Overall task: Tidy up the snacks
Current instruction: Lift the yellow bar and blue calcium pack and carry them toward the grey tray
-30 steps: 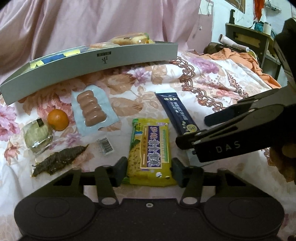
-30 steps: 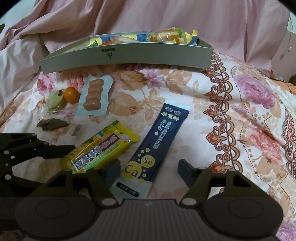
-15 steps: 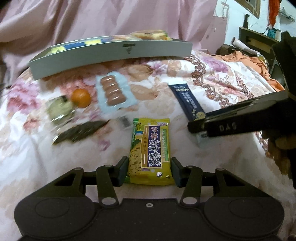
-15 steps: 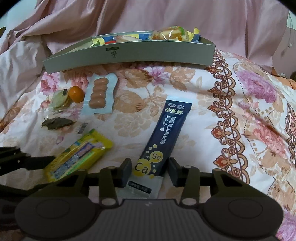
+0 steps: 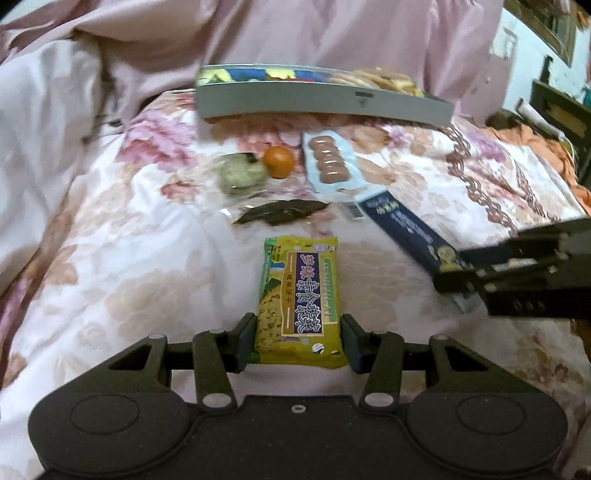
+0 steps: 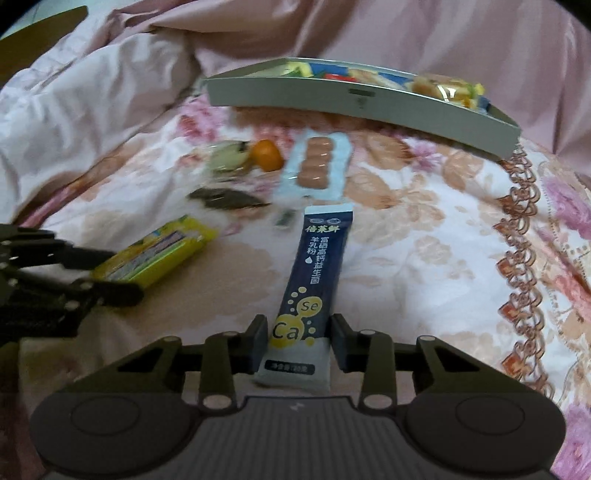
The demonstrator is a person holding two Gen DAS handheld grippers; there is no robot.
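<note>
Work surface is a floral quilt [image 5: 122, 258] on a bed, pink and peach blooms, with a plain pink cover [image 6: 424, 33] heaped behind; all positions below taken relative to the grey box [image 5: 321, 101]. Nearest: left gripper [image 5: 298, 338], both fingers pressed against the long sides of the yellow snack bar [image 5: 300, 301] at its near end, bar pointing lengthwise toward the grey box. Right gripper [image 6: 298, 338], fingers closed onto the near end of the navy powder sachet [image 6: 314, 280], pale lower seal sitting between the pads, far end aimed at the grey box. From the left wrist view the sachet lies to the right of the bar, both well short of the box. Whether either packet is lifted clear of the quilt: cannot tell. Midway to the box: a flat dark leaf-like snack in clear wrap [image 5: 282, 214], a small barcode tag [image 5: 355, 211] just beside it. Closer to the box: a greenish wrapped cake [image 5: 240, 173] touching or nearly touching a small orange fruit [image 5: 279, 161], then a pale blue pack showing a row of brown rounds [image 5: 328, 162] just right of the fruit. Farthest: grey box itself, low-walled and long, resting on the quilt against the pink cover, already holding several colourful packets; contents blurred, not individually identifiable.
</note>
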